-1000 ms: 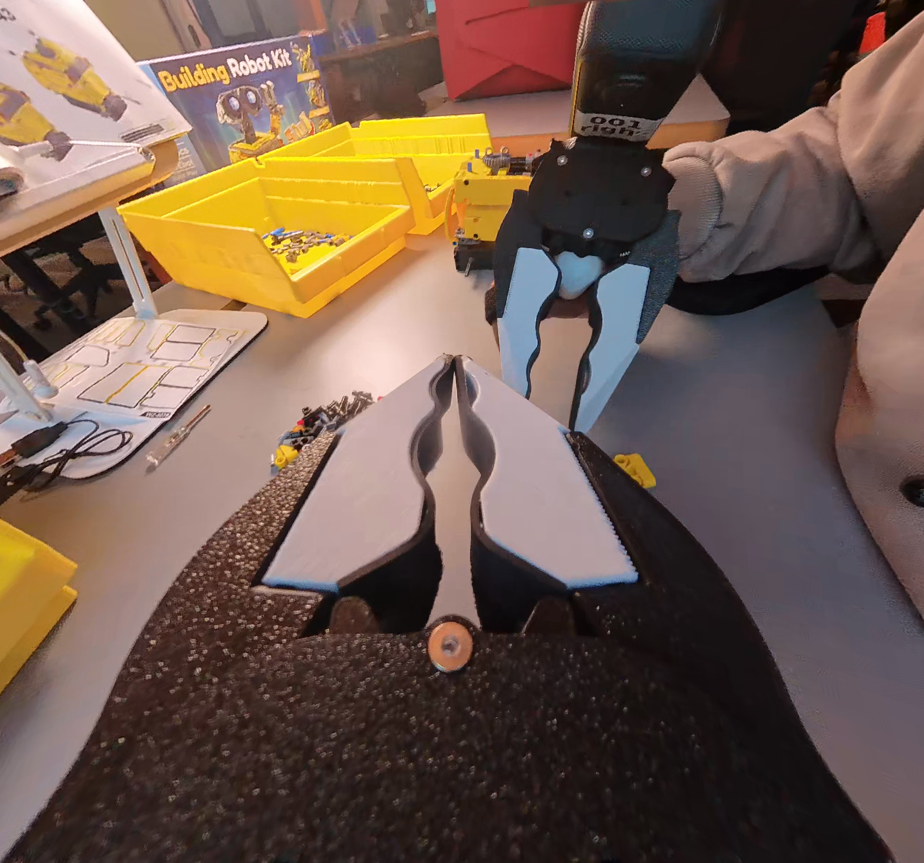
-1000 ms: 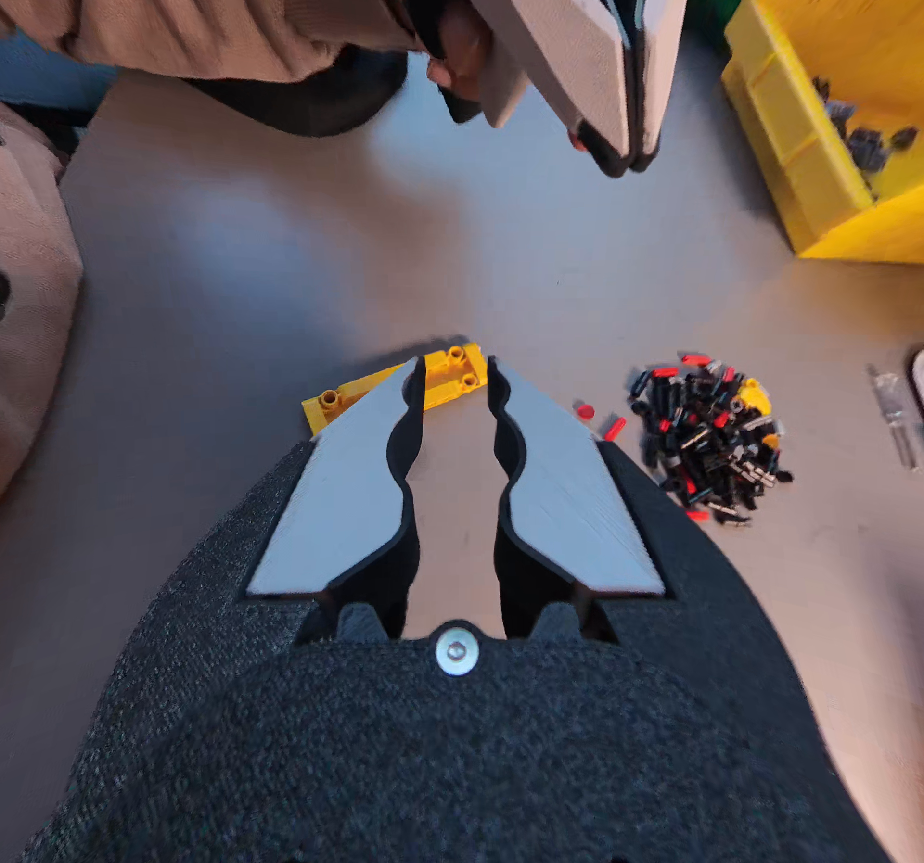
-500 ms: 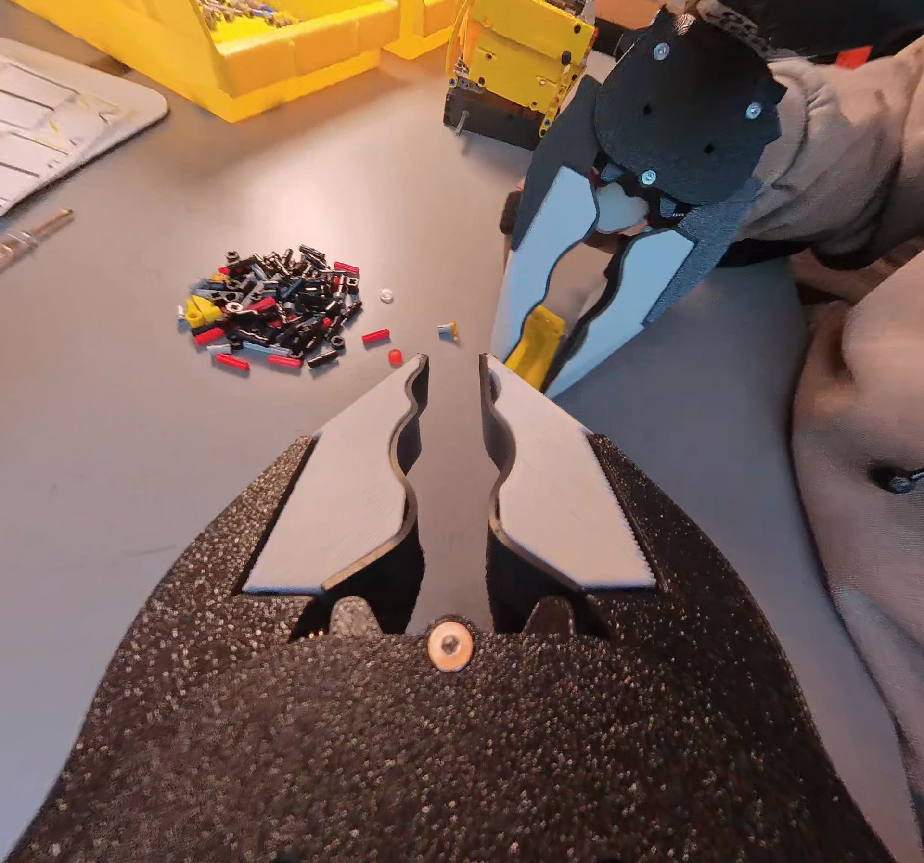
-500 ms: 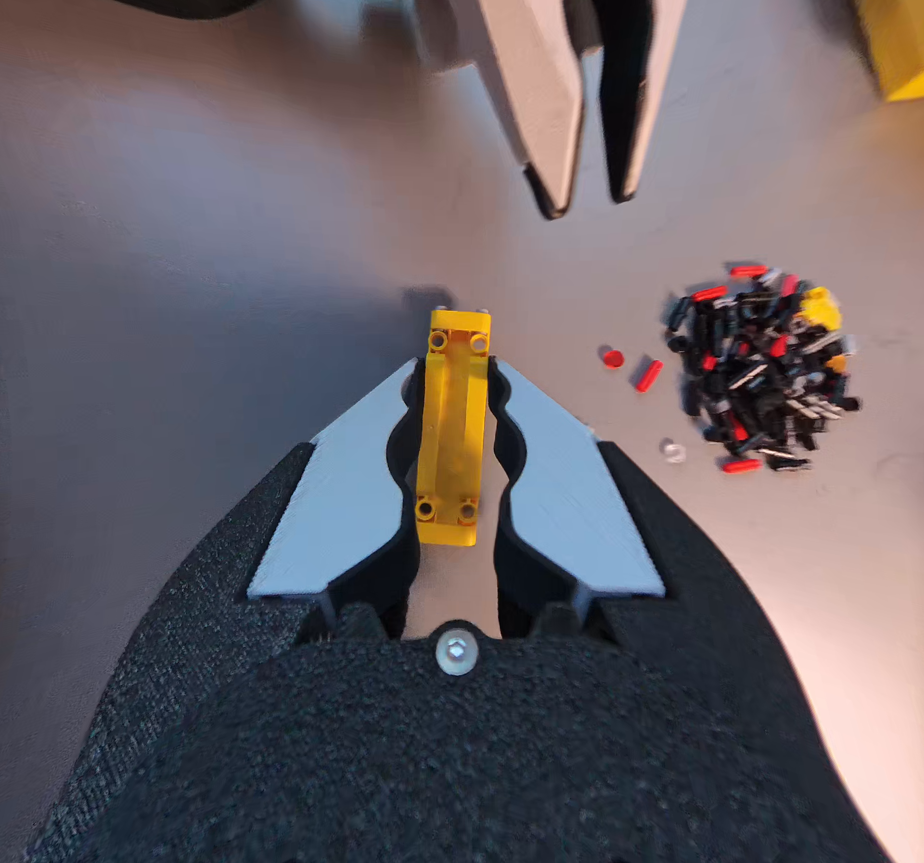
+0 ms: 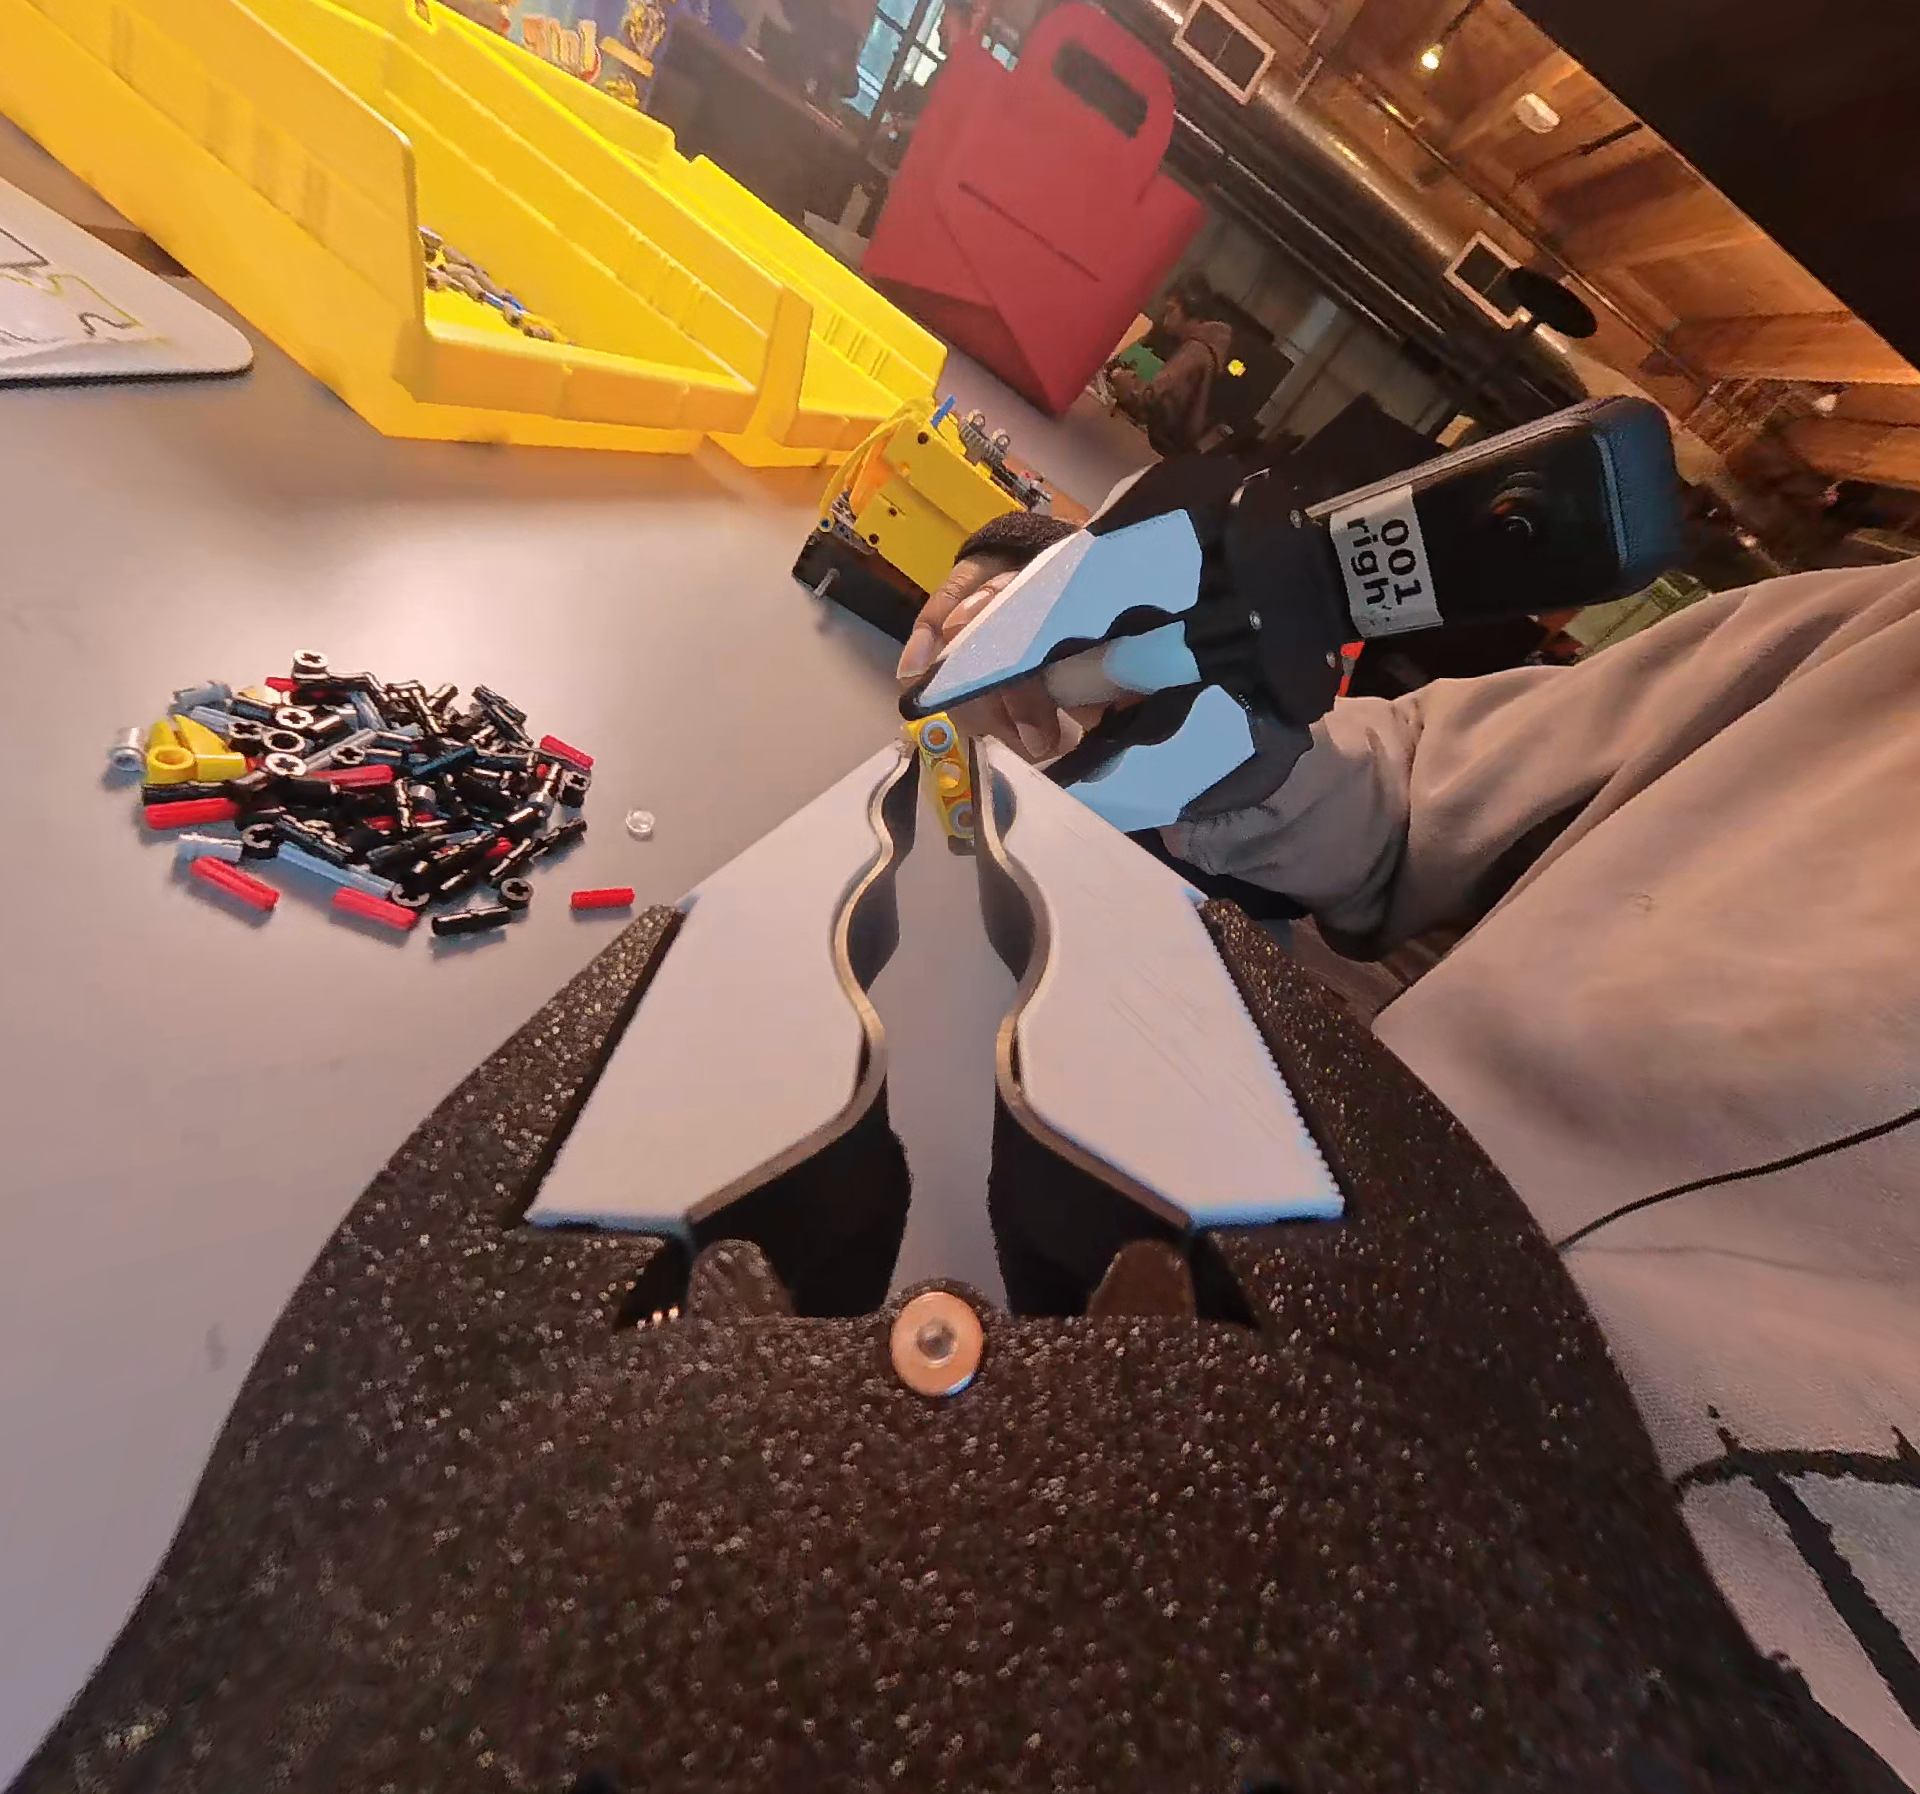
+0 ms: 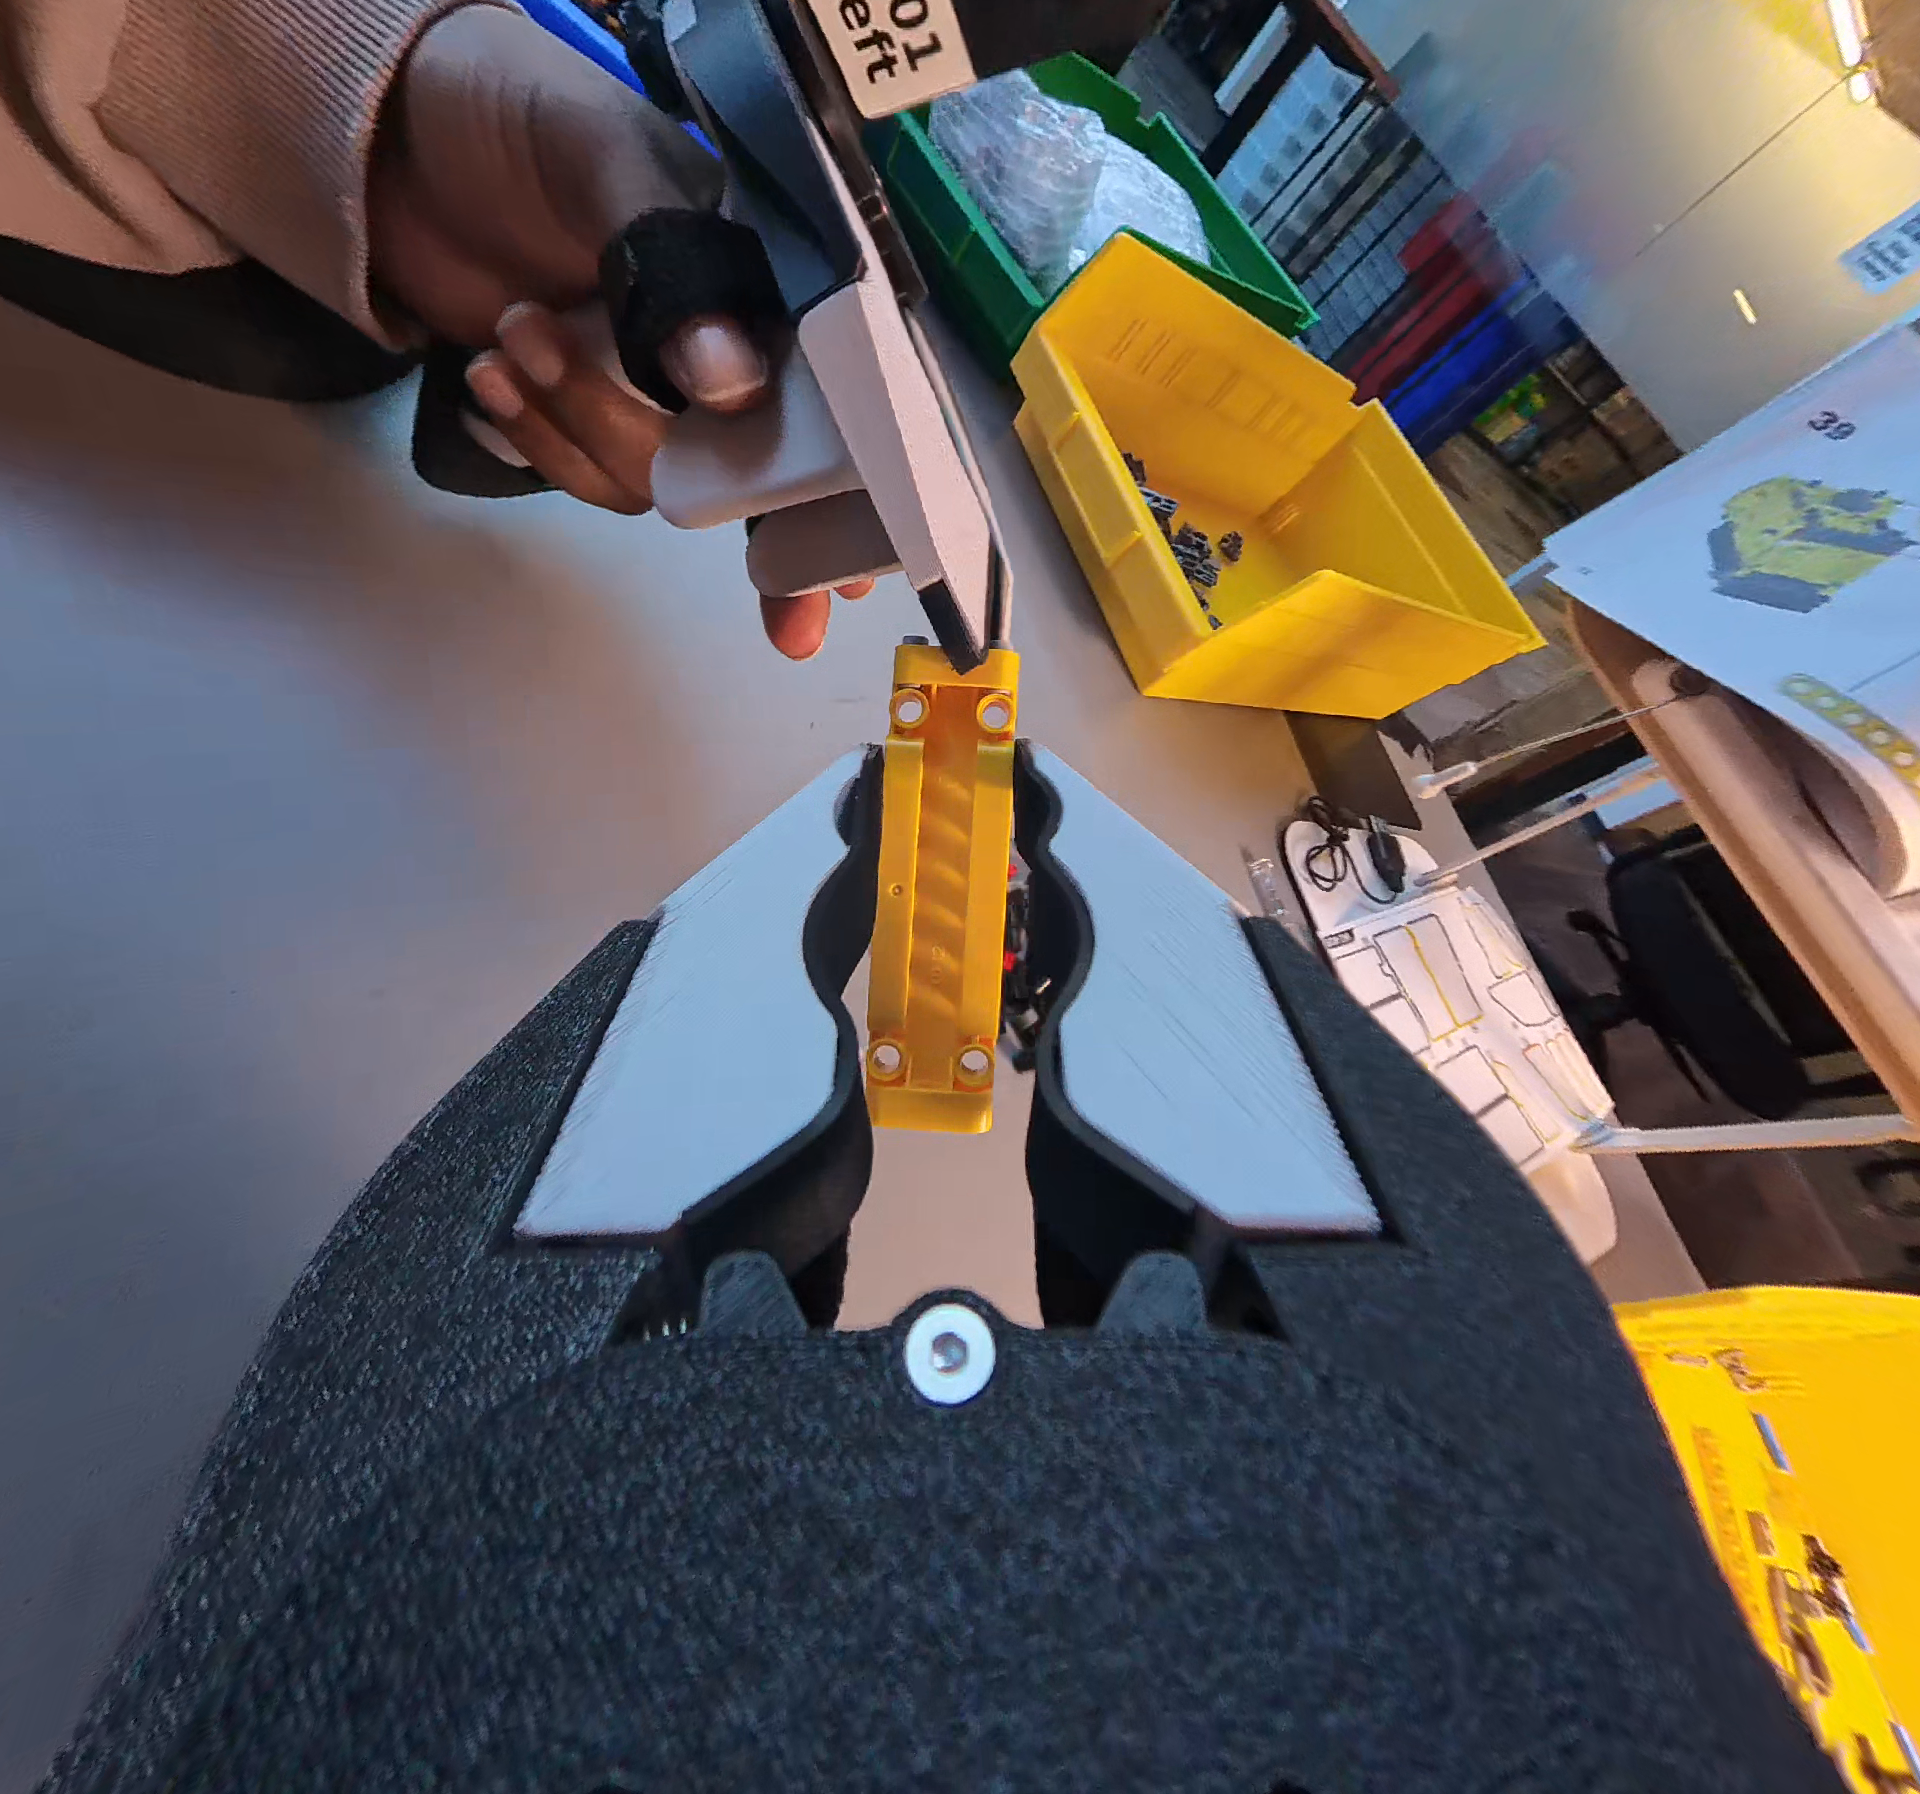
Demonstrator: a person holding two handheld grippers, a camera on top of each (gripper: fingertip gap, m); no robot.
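Observation:
My right gripper is shut on a long yellow panel piece and holds it lengthwise between its fingers, above the grey table. My left gripper meets it head-on, its fingertips shut on the panel's far end. In the right wrist view the left gripper comes down from above onto that end. The right gripper's upper finger shows just beyond my left fingertips. A pile of small black and red pins lies on the table to the left.
Yellow bins stand at the back left, with a partly built yellow model behind the grippers. A yellow bin, a green bin, an instruction sheet and a white stand base are to the right. Less than 4 cm separates the two grippers' tips. The partly built yellow model is about 25 cm from my right fingertips.
The right gripper closed on the yellow panel and lifted it off the table. The left gripper swung round, tilted up and closed on the panel's far end.

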